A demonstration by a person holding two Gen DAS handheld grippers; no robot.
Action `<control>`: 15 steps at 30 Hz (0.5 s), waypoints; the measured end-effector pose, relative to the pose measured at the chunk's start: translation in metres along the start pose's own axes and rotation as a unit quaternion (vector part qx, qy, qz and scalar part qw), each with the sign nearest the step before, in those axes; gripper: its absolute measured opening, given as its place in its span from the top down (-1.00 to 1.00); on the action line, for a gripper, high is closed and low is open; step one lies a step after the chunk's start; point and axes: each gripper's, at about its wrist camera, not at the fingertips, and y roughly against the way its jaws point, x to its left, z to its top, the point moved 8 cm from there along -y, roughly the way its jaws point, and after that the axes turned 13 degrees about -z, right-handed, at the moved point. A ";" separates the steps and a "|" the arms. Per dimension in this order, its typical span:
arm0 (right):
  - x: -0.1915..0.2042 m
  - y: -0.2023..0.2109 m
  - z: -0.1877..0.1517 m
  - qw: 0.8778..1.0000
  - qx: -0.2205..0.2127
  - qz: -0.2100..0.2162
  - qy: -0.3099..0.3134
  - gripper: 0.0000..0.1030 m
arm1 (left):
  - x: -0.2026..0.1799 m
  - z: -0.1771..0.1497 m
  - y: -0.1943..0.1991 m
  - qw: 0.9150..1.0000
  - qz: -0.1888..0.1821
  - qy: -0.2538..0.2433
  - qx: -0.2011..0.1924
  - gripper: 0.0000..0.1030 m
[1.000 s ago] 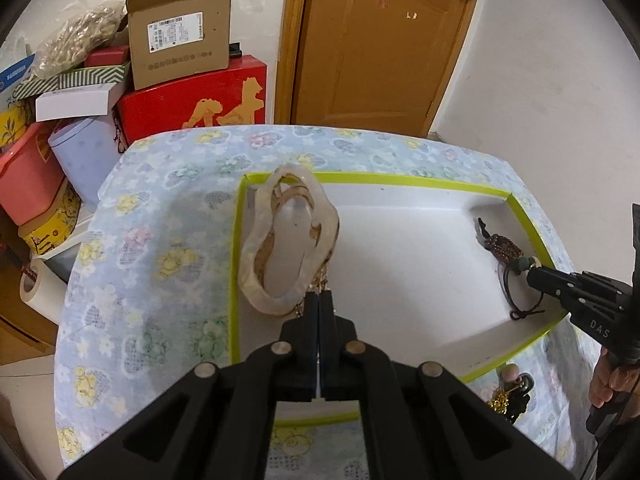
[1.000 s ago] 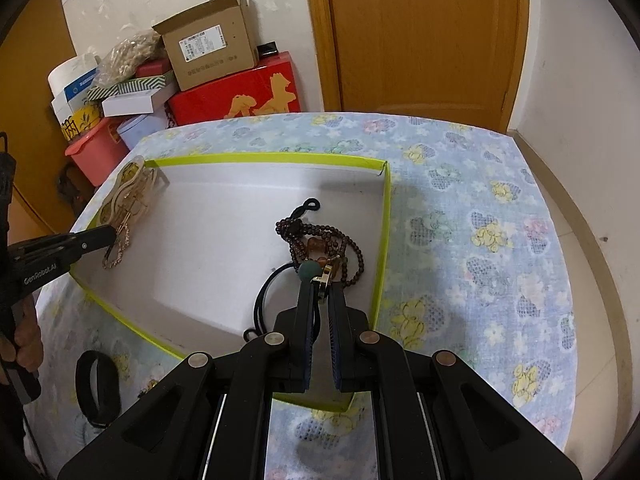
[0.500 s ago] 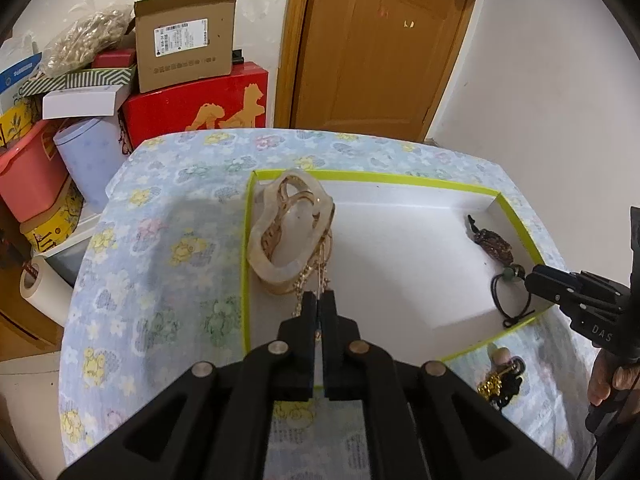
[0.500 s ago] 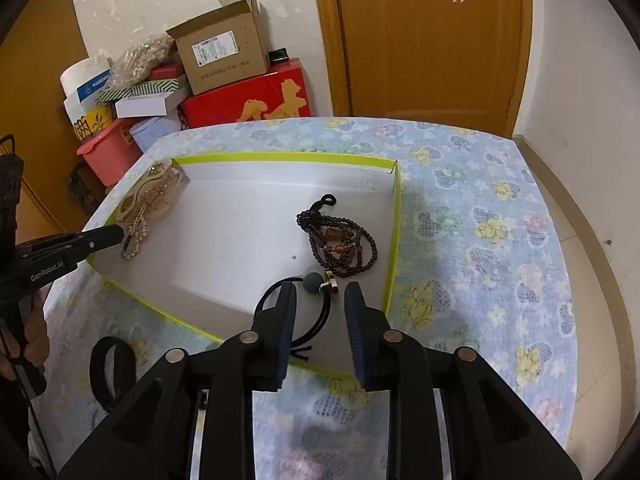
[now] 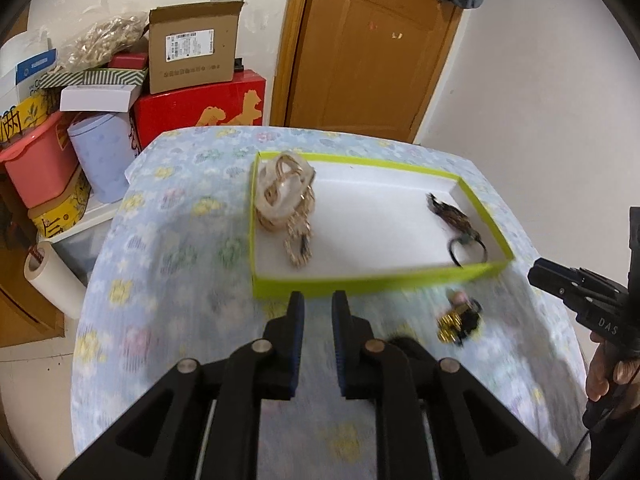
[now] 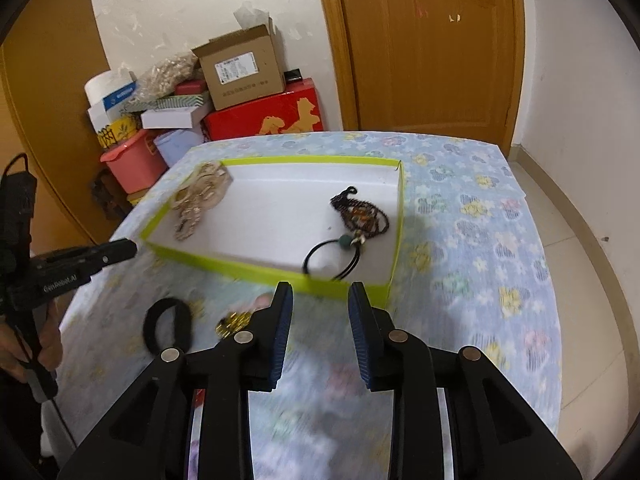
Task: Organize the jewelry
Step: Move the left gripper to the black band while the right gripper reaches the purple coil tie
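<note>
A white tray with a lime-green rim [image 5: 360,282] [image 6: 240,266] lies on the flowered tablecloth. At its left end lie pale bangles and a gold chain [image 5: 286,200] [image 6: 200,200]. At its right end lie a dark bead bracelet [image 5: 450,214] [image 6: 362,216] and a black cord with a green bead [image 5: 466,250] [image 6: 334,258]. A gold-and-black trinket [image 5: 458,322] [image 6: 234,324] and a black hair tie [image 6: 168,330] lie on the cloth in front of the tray. My left gripper [image 5: 318,312] is open and empty, before the tray. My right gripper [image 6: 320,304] is open and empty, before the tray's right corner.
Stacked boxes, a red case [image 5: 200,114], a pink bin [image 5: 38,164] and a paper roll [image 5: 52,280] stand left of the table. A wooden door [image 6: 432,48] is behind. The table edge drops off at the right [image 6: 552,280].
Both grippers opened, released their jewelry into the tray and pulled back. The bangles with chain now lie at the tray's left end, the cord and beads at its right.
</note>
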 end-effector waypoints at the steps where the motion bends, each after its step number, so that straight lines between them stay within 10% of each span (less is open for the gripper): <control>1: 0.001 0.006 -0.004 1.000 -0.003 0.002 -0.001 0.43 | -0.003 -0.005 0.004 1.000 -0.001 -0.001 0.001 0.72; 15: 0.027 0.053 -0.061 0.999 -0.001 0.040 -0.007 0.43 | -0.038 -0.065 0.043 1.000 -0.020 -0.017 0.005 0.72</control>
